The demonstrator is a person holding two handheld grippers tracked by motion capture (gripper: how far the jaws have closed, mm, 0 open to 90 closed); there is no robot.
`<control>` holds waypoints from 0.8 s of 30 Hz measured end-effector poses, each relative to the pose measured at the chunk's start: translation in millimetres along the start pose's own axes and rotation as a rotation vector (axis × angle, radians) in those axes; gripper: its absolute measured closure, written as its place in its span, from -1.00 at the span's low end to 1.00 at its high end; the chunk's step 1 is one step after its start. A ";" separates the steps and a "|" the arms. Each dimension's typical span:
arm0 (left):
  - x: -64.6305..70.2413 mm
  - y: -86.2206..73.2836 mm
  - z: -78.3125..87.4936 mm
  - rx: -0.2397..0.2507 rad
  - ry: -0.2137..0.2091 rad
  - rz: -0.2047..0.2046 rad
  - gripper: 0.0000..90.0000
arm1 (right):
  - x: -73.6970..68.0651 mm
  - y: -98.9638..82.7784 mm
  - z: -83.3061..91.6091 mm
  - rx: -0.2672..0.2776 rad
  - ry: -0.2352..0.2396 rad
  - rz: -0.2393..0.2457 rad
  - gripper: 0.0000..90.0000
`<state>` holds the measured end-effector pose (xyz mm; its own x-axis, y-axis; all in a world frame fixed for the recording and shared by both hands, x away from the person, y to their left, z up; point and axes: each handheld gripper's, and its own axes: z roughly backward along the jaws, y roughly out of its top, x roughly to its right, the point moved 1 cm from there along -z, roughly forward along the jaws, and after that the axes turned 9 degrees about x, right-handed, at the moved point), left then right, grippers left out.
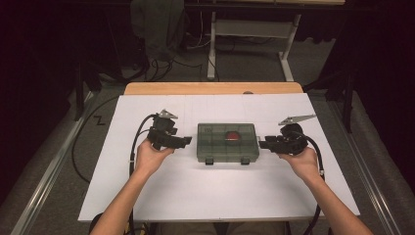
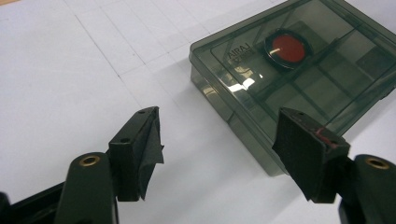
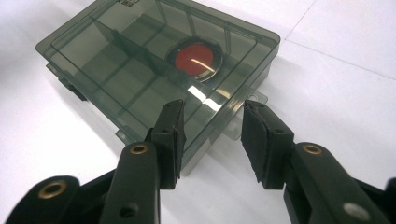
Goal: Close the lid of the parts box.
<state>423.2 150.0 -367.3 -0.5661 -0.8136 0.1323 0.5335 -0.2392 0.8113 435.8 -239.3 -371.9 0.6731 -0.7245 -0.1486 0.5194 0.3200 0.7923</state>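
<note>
A smoky see-through compartment box [image 1: 215,147] lies shut at the middle of the white board, with a red round disc [image 1: 232,136] inside under its lid. My left gripper [image 1: 187,141] hovers just off the box's left end, its jaws wide open and empty. In the left gripper view the box [image 2: 327,79] and the disc [image 2: 286,48] lie ahead of the left gripper [image 2: 224,122]. My right gripper [image 1: 263,144] sits at the box's right end. In the right gripper view the right gripper [image 3: 214,114] is half open, its jaws straddling the box's [image 3: 116,60] near end without pressing it; the disc [image 3: 197,57] lies beyond.
The white board [image 1: 215,196] covers a table with a wooden strip [image 1: 210,88] along its far edge. Two latches [image 1: 209,160] sit on the box's front side. Cables trail from both grippers. A desk frame [image 1: 254,29] stands on the floor beyond.
</note>
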 end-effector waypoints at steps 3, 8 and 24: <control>-0.1 -1.6 1.9 0.008 0.003 0.005 -0.28 | 0.4 -1.9 1.3 0.005 0.001 -0.004 0.36; -1.1 -5.0 3.8 0.010 0.006 0.009 -0.28 | 0.8 -4.5 4.1 0.012 -0.002 -0.006 0.36; -2.2 -14.6 8.9 0.031 0.013 0.025 -0.28 | 2.0 -13.0 12.1 0.036 -0.005 -0.010 0.33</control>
<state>411.1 160.0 -374.4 -0.5448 -0.8258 0.1456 0.5273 -0.2024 0.8252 424.0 -252.3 -375.4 0.6652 -0.7306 -0.1542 0.5072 0.2906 0.8113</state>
